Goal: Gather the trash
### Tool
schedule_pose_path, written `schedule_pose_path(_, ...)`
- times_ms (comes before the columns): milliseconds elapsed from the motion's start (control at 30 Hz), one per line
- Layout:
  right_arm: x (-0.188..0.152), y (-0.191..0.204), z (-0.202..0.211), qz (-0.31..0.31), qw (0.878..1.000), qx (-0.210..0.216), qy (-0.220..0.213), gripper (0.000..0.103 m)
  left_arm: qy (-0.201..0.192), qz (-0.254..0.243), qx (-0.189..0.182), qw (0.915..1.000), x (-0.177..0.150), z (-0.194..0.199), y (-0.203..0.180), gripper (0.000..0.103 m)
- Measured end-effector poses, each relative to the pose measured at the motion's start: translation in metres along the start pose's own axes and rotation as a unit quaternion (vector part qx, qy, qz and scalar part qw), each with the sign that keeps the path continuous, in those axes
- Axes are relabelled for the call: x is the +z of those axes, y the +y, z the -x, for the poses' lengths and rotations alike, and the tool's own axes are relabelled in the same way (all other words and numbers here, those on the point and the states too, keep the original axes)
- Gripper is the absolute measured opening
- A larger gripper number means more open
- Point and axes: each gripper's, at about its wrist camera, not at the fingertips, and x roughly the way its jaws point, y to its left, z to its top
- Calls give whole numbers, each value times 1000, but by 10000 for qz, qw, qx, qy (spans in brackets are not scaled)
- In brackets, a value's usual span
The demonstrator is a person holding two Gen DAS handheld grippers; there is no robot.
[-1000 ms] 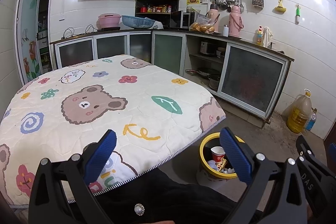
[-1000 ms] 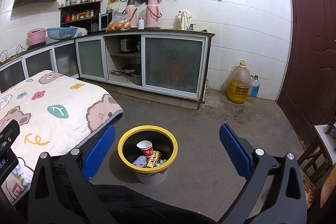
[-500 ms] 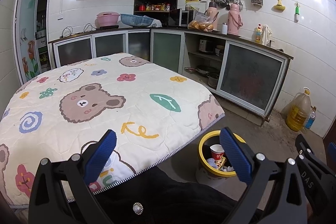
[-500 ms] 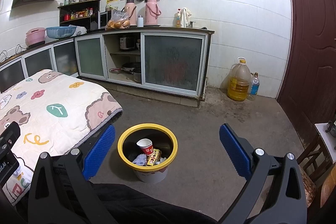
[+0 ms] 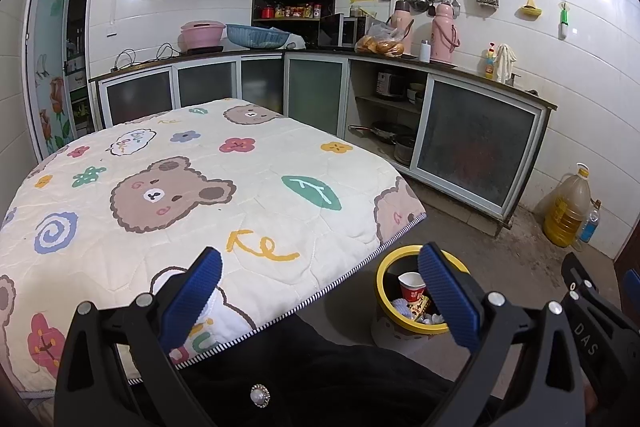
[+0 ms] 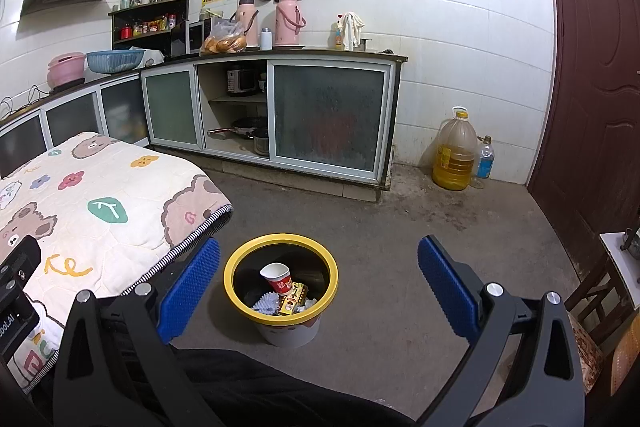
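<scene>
At six o'clock, inside the yellow-rimmed round plastic bin (image 6: 280, 277), the light, crushable red paper cup (image 6: 278, 278) wants a gentle rim hold; both the left gripper (image 5: 320, 301) and the right gripper (image 6: 319, 289) are wide open, empty.

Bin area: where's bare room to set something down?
Free: the quilted table top, bare edge to edge, and the floor between bin, cabinets and door. Crowded: the counter and the bin's inside.

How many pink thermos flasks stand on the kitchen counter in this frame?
2. One pink thermos stands behind the bag of bread; the other pink thermos stands to its right, beside a small white bottle. Others could be hidden behind counter clutter.
</scene>
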Motion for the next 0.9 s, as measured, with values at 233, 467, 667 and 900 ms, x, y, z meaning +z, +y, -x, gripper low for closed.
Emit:
schedule_pose_path(233, 0, 0, 0, 0, 10000, 2, 2, 95, 2, 1, 2, 10000, 0, 0, -1, 95)
schedule_pose_path(467, 0, 1, 0, 2, 10000, -2, 13, 95, 7, 1, -3, 10000, 0, 0, -1, 95)
schedule_pose_path(667, 0, 1, -1, -1, 10000, -1, 23, 95, 9, -6, -8, 10000, 0, 0, -2, 95)
schedule_pose_path(900, -1, 1, -2, -9, 10000, -6, 48, 95, 5, -14, -43, 10000, -2, 0, -4, 95)
